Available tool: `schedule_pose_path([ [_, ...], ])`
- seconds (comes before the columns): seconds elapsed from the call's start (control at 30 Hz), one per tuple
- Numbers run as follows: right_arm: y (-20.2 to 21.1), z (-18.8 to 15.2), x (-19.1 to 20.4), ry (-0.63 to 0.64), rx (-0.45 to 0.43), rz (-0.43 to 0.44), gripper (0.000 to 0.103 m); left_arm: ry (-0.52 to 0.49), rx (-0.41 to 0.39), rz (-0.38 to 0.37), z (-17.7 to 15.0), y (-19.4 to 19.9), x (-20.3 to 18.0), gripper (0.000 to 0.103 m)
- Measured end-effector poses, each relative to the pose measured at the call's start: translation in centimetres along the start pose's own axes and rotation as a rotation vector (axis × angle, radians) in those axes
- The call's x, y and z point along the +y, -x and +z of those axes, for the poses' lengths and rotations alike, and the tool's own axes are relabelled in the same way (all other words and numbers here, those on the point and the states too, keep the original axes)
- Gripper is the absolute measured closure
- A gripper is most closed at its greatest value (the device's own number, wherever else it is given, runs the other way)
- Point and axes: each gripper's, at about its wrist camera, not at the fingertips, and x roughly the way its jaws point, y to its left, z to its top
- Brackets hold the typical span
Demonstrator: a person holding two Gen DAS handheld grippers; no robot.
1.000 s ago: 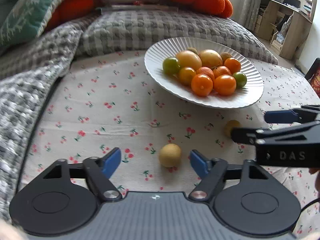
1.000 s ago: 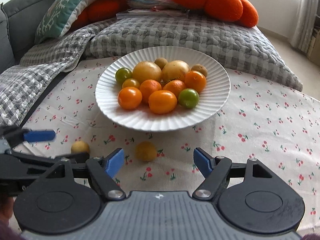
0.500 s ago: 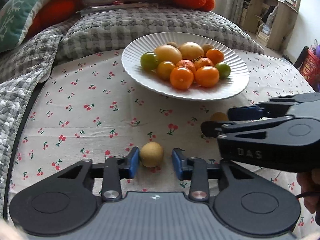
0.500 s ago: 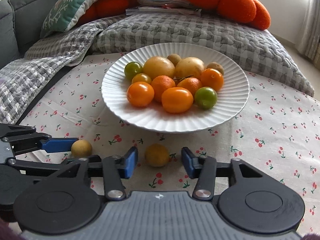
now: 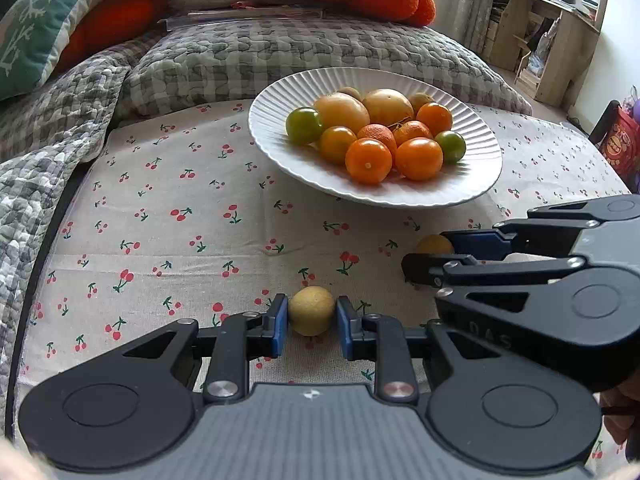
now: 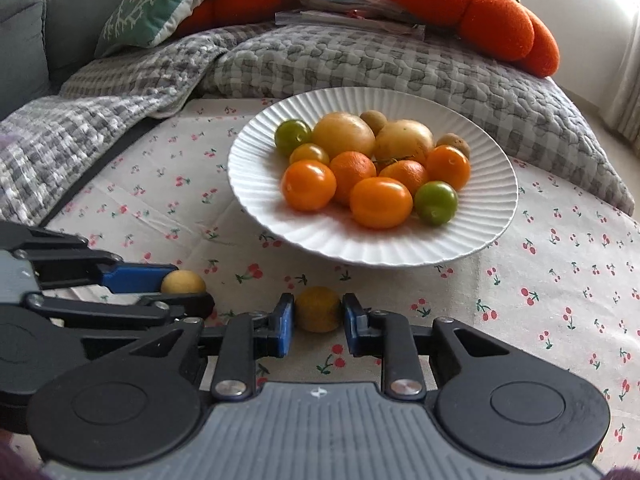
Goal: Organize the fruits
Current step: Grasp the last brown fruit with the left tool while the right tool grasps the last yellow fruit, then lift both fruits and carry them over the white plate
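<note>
Both grippers are low over the cherry-print cloth (image 5: 168, 208), side by side, each on a small loose fruit lying in front of the white ribbed plate (image 5: 476, 168). The left gripper (image 5: 311, 322) has just been closing: its blue pads sit against either side of a pale yellow fruit (image 5: 311, 310), which rests on the cloth between them, so the jaws are clamped on it. The right gripper (image 6: 318, 320) has likewise just been closing, and its blue pads press on both sides of a darker yellow fruit (image 6: 318, 309), also on the cloth. In the left wrist view the right gripper comes in from the right edge, and its fruit shows only partly behind a blue pad. In the right wrist view the left gripper enters from the left edge with the pale fruit at its tips. The plate stands just beyond both fruits, holding a heap of orange, yellow and green fruit, among them an orange one (image 6: 309, 185) at the front left and a green one (image 6: 436, 203) at the front right. Behind the plate lies a grey checked quilt (image 6: 360, 60), with an orange plush cushion (image 6: 480, 20) on top and a green patterned pillow (image 6: 160, 4) to the left.
</note>
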Motion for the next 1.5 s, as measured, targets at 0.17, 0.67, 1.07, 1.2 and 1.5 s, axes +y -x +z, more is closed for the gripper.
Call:
schedule_pose_path([
  [0.17, 0.2, 0.2, 0.1, -0.006, -0.007, 0.011, 0.08, 0.023, 0.0, -0.009, 0.1, 0.2, 0.3, 0.084],
  [0.67, 1.9, 1.0, 0.3, -0.05, -0.013, 0.068, 0.08, 0.115, -0.038, -0.043, 0.9, 2.0, 2.0, 0.084],
  [1.07, 3.7, 1.9, -0.9, -0.116, -0.042, 0.14, 0.08, 0.162, -0.082, -0.08, 1.4, 3.6, 3.2, 0.084],
  [1.2, 4.8, 2.4, -2.0, -0.157, -0.073, 0.163, 0.08, 0.186, -0.112, -0.089, 1.8, 4.3, 4.1, 0.084],
  [1.5, 4.8, 3.4, -7.0, -0.303, -0.139, 0.155, 0.08, 0.255, -0.163, -0.138, 3.1, 3.9, 5.2, 0.084],
])
